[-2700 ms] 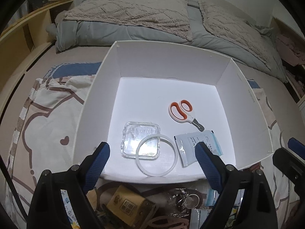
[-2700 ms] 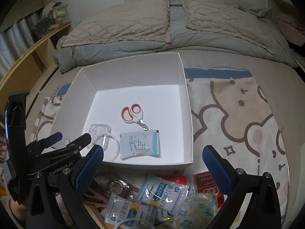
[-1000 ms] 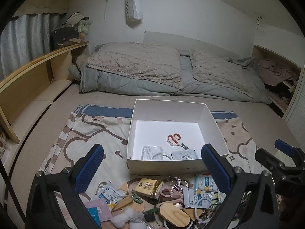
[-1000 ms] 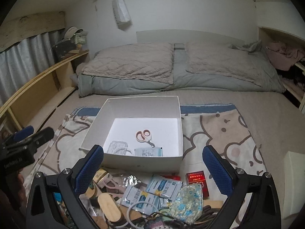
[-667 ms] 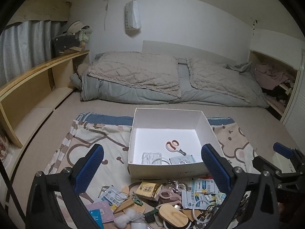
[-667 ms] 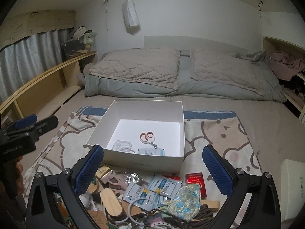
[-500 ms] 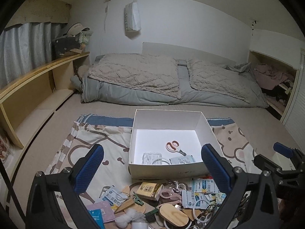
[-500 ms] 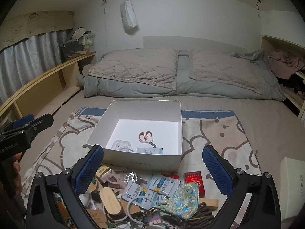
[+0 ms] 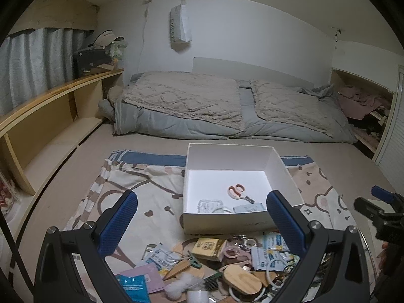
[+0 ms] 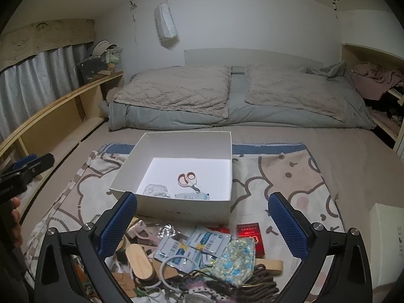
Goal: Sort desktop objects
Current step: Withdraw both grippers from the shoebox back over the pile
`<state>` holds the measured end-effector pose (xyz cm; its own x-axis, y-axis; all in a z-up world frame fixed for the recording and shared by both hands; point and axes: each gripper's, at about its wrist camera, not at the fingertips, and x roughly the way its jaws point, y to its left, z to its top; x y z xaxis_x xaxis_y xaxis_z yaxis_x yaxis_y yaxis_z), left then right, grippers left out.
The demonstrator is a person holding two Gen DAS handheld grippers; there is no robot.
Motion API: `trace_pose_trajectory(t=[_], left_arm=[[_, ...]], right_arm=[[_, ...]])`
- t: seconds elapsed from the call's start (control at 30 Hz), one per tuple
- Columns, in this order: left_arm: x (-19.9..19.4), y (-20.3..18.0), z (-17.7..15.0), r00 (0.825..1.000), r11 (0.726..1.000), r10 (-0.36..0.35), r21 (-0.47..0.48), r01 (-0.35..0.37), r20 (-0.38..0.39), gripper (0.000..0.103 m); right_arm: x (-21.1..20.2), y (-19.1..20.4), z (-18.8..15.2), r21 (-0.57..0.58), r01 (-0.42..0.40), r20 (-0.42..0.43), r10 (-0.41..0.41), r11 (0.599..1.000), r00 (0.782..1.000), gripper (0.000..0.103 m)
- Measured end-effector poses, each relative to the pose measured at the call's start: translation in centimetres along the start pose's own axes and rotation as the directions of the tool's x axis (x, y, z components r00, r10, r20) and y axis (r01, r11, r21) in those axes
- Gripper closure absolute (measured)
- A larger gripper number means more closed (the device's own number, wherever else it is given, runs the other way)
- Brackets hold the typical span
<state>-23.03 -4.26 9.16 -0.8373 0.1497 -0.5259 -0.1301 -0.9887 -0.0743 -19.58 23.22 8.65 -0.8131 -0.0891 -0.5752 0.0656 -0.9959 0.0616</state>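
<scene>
A white open box [image 9: 228, 221] [image 10: 186, 208] stands on a cartoon-print blanket [image 9: 131, 189]. Inside lie orange-handled scissors [image 9: 236, 191] [image 10: 187, 178], a clear plastic case [image 9: 209, 205] and a blue-white sachet [image 9: 248, 208]. In front of the box is a heap of small items: a yellow box [image 9: 208, 247], oval wooden piece [image 9: 242, 277] [image 10: 140, 257], sachets [image 10: 199, 243], a red pack [image 10: 248, 234], a floral pouch [image 10: 233, 257]. My left gripper [image 9: 202, 217] and right gripper [image 10: 202, 217] both hang open and empty, high above and behind the heap.
The blanket lies on a beige floor mat, with folded grey-beige bedding [image 9: 227, 108] behind the box. A wooden shelf [image 9: 45, 116] runs along the left. A white shoebox [image 10: 387, 229] stands at the far right. A hand [image 10: 14, 209] holds the other gripper at the left edge.
Both grippers have pulled up and back from just above the box to a high, distant view; over the last half second they barely move. The box's contents stay put.
</scene>
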Motion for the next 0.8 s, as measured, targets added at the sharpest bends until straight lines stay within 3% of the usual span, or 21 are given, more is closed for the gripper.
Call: trace_pose_trajectory(t=[0.8], left_arm=[[0.6, 3.2, -3.4, 0.993, 0.993, 0.099, 0.068, -0.095, -0.061, 0.0]], right_arm=[[0.9, -4.2, -3.9, 0.01, 0.07, -0.092, -0.068, 0.998, 0.993, 0.0]])
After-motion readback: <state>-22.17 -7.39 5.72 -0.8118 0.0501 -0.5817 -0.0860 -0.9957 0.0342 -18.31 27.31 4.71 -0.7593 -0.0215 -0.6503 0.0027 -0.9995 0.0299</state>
